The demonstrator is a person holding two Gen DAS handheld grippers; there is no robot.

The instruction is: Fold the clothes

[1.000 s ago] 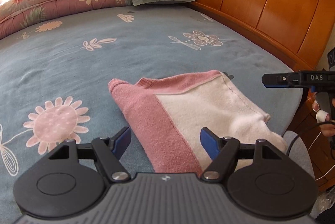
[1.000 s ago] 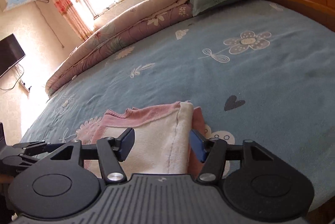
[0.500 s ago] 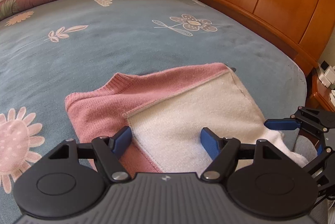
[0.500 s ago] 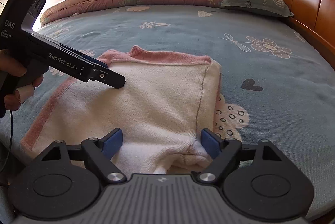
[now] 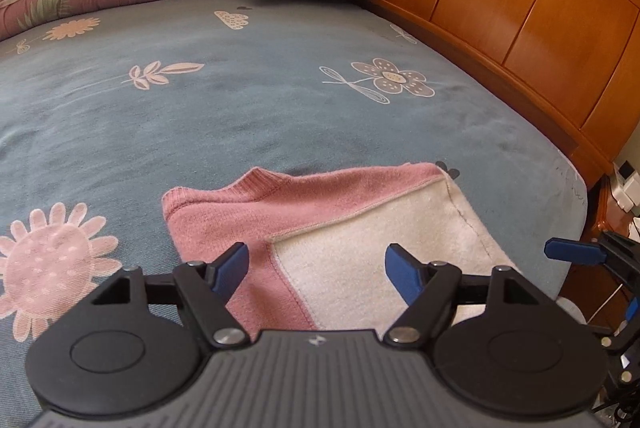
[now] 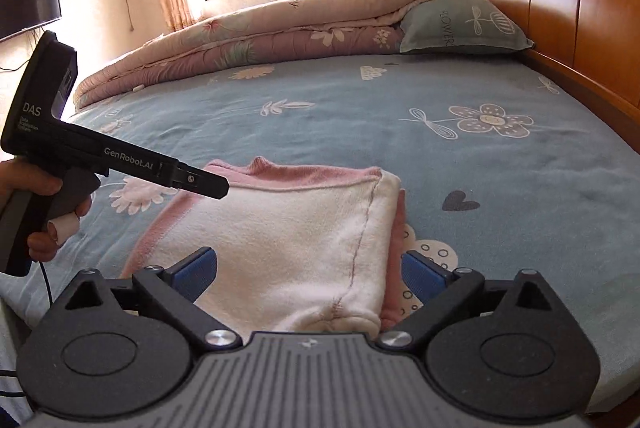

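the pink and white sweater (image 5: 360, 228) lies folded on the blue flowered bed sheet (image 5: 240, 100), near the sheet's close edge, at about 6 o'clock on the bed in both views. its white inner side faces up over most of the fold, with a pink band and the ribbed collar toward 11 o'clock in the left wrist view. in the right wrist view a stitched seam runs down the white panel, and a strip of pink shows under it at 3 o'clock.

the left hand-held gripper (image 5: 318, 270) hangs over the near part of the sweater with its blue-padded fingers spread wide and nothing between them. the right hand-held gripper (image 6: 310, 272) is likewise spread apart over the sweater's near edge, empty; whether either touches the cloth cannot be told.

in the right wrist view the left tool's black body comes in from 9 o'clock, held by a hand (image 6: 38, 204), its tip over the sweater's far left corner.

a folded quilt (image 6: 256, 36) and a grey-green pillow (image 6: 460, 22) lie at 12 o'clock on the bed. the wooden headboard (image 5: 500, 8) runs along 2 o'clock.
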